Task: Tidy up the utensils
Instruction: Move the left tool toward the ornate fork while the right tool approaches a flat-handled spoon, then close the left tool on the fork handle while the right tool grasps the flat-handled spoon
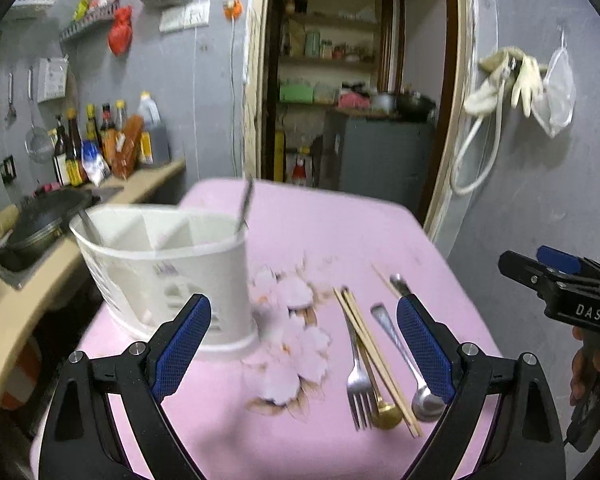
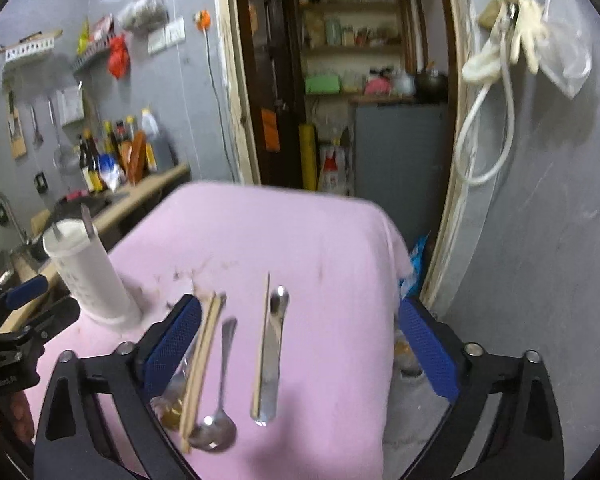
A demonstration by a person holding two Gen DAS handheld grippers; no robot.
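Hovering with both grippers' fingers wide over loose utensils near the table's right edge; probably next: lowering right gripper [image 2: 300, 360] onto the table knife [image 2: 271, 364], then carrying it to the utensil holder [image 1: 168, 276].

Right gripper [image 2: 300, 354] jaws spread wide, nothing held. Between its fingers on the pink tablecloth [image 2: 320, 240]: silver spoon [image 2: 220, 392], table knife [image 2: 274, 354], single chopstick [image 2: 261, 344] touching the knife's left edge. Chopstick bundle [image 2: 202, 364] lies against left finger. White utensil holder [image 2: 92, 276] ahead-left. Left gripper [image 2: 16, 320] at far-left edge.
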